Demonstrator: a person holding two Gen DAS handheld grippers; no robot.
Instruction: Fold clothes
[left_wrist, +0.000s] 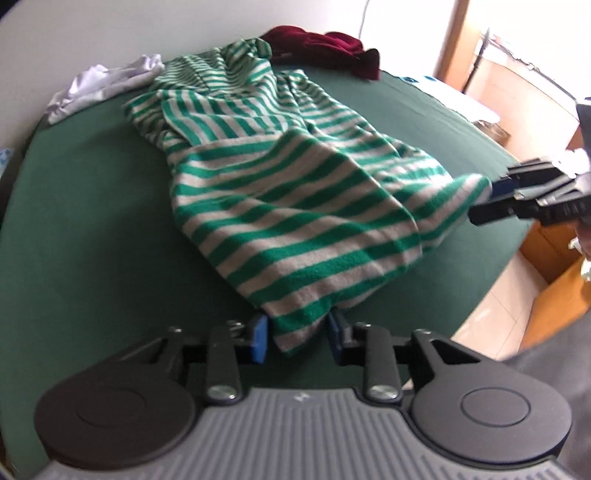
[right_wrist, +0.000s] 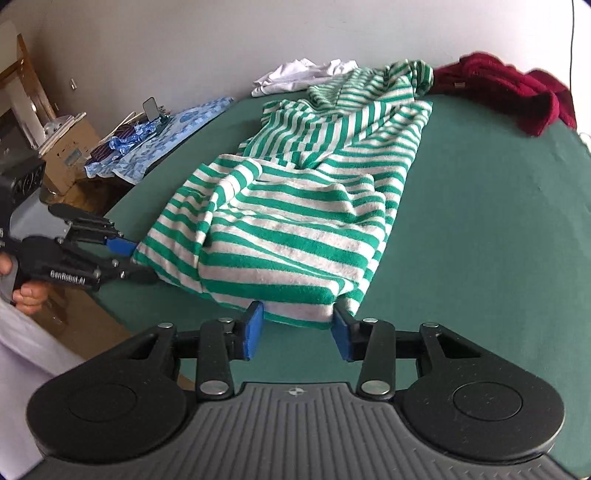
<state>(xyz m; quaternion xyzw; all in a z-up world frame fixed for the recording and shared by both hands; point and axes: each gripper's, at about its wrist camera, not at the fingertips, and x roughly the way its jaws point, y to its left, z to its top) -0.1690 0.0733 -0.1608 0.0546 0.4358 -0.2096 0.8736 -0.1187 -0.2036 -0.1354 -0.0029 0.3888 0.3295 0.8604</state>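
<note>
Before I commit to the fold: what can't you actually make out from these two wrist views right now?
- Left gripper: open around the striped garment hem; pad contact unclear.
- Right gripper: the same; in the left view, blurred at the frame edge.
- Garment's sleeves: buried in folds.
- Red garment: cut off by the right view's edge.

A green tabletop (right_wrist: 480, 221) stood against a pale wall (right_wrist: 184, 37). Left of the tabletop lay a blue patterned cloth (right_wrist: 177, 125) with a small phone stand (right_wrist: 151, 109) on it, and beyond that sat a cardboard box (right_wrist: 70, 147).
</note>
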